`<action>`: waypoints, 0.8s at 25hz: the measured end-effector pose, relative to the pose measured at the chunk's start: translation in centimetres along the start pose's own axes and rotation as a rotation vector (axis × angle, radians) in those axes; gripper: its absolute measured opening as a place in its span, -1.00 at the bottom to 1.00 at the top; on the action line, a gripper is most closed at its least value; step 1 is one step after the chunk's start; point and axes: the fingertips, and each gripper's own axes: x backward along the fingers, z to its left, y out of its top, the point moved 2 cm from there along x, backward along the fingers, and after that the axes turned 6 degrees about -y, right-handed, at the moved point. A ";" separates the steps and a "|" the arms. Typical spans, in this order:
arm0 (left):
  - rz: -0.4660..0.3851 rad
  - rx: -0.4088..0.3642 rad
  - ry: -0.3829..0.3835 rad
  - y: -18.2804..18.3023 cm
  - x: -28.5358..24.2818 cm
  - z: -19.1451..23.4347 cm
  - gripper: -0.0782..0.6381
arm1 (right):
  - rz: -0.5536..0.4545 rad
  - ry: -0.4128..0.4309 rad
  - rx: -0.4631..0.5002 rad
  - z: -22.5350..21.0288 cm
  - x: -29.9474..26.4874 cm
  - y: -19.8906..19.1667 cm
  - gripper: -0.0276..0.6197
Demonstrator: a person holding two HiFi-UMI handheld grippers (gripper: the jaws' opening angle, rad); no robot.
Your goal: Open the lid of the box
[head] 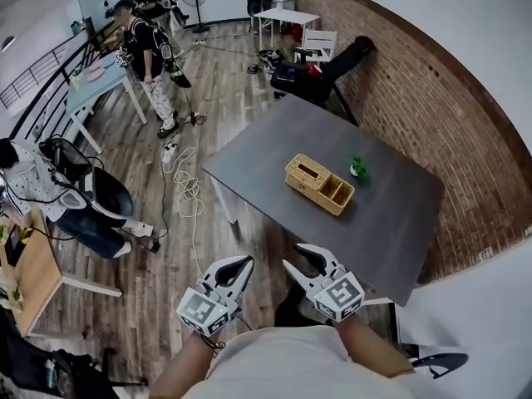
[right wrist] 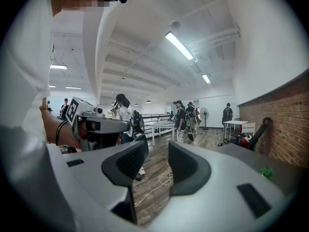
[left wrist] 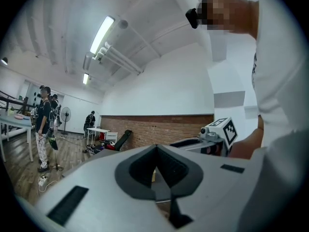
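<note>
Woven box is set, lid on, on the grey table, well ahead; left gripper closed empty, right gripper half-spread empty; unbraced, the light box could be dragged up with it.

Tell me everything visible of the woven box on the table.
The woven box is tan, wicker-looking and rectangular, lying flat and askew near the middle of the grey table. A lid with a dark oblong slot covers its larger part, shut; the other end holds two small open compartments, seemingly empty. Only the table touches it; a small green thing stands close by, apart.
</note>
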 end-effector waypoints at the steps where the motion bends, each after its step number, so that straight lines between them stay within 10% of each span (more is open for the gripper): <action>1: 0.004 0.001 0.000 -0.1 -0.8 0.6 -0.75 | -0.002 0.000 0.001 -0.8 -0.5 0.1 -0.42; 20: 0.013 0.038 -0.058 1.6 -20.6 10.9 -0.75 | 0.047 -0.027 -0.035 -20.7 -6.8 -0.2 -0.39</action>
